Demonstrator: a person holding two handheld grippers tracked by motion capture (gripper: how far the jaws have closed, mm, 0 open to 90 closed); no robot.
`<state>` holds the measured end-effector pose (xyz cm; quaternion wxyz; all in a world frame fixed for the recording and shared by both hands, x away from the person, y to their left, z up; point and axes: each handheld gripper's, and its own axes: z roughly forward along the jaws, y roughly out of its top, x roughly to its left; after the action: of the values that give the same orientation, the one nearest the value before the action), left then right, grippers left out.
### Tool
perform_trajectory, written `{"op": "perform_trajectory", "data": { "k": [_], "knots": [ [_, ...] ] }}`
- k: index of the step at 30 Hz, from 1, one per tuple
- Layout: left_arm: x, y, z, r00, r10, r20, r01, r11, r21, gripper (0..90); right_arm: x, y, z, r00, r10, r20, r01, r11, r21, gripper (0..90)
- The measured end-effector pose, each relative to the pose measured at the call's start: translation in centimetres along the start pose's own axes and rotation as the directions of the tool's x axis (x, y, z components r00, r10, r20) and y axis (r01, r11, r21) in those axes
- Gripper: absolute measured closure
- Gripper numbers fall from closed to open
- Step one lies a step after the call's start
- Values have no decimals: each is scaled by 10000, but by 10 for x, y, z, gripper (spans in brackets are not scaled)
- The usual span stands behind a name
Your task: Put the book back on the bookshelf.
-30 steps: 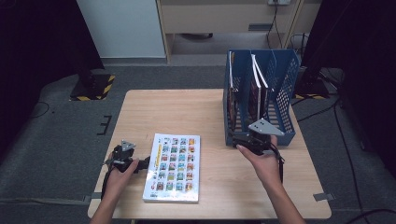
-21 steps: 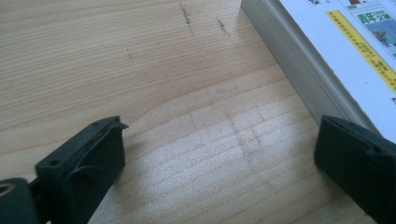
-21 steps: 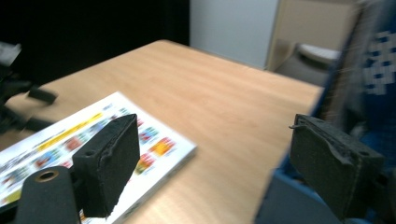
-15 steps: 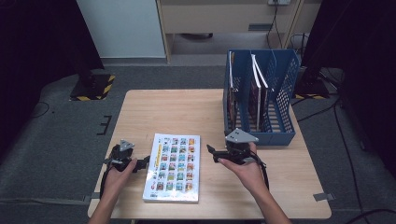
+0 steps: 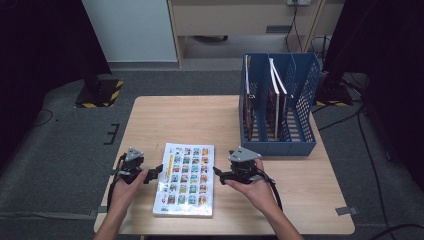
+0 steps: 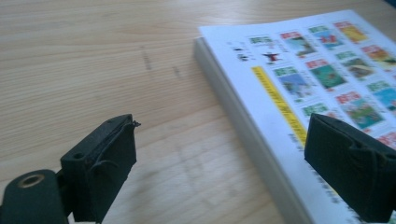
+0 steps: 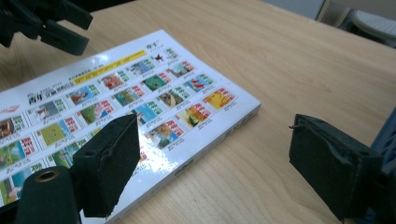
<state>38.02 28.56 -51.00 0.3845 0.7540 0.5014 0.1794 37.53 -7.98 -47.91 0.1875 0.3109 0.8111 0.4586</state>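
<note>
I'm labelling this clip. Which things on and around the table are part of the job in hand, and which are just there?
In the job:
- book, flat on the table
- left gripper, open at its left edge
- right gripper, open at its right edge
- blue file rack holding other books

Just there:
- table
- black-and-yellow floor block

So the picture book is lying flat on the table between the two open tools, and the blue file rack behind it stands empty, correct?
Not quite: the blue file rack is not empty. The high view shows books standing upright in its slots. The rest holds: the picture book lies flat on the table, with the left tool and the right tool open on either side of it.
</note>
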Motion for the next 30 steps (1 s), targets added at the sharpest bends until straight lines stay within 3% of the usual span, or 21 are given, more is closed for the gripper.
{"op": "perform_trajectory", "data": {
  "k": [5,11,19,24,30],
  "knots": [
    [-14,0,11,9976,185,667,-220,9984,522,93,5,-5,7,9997,-114,-219,120,9994,316,153],
    [-22,-3,19,9975,388,586,-445,9940,995,115,9,-10,15,9983,-64,-577,100,9980,627,131],
    [-17,-5,22,9935,-245,1108,134,9950,994,140,12,-15,31,9961,64,-877,38,9933,1154,230],
    [-17,-5,22,9898,-324,1385,188,9950,981,203,14,-20,38,9934,421,-1066,-273,9902,1369,228],
    [-18,-5,23,9866,-381,1586,240,9957,897,268,22,-26,48,9914,245,-1286,-32,9866,1634,233]
  ]
}}
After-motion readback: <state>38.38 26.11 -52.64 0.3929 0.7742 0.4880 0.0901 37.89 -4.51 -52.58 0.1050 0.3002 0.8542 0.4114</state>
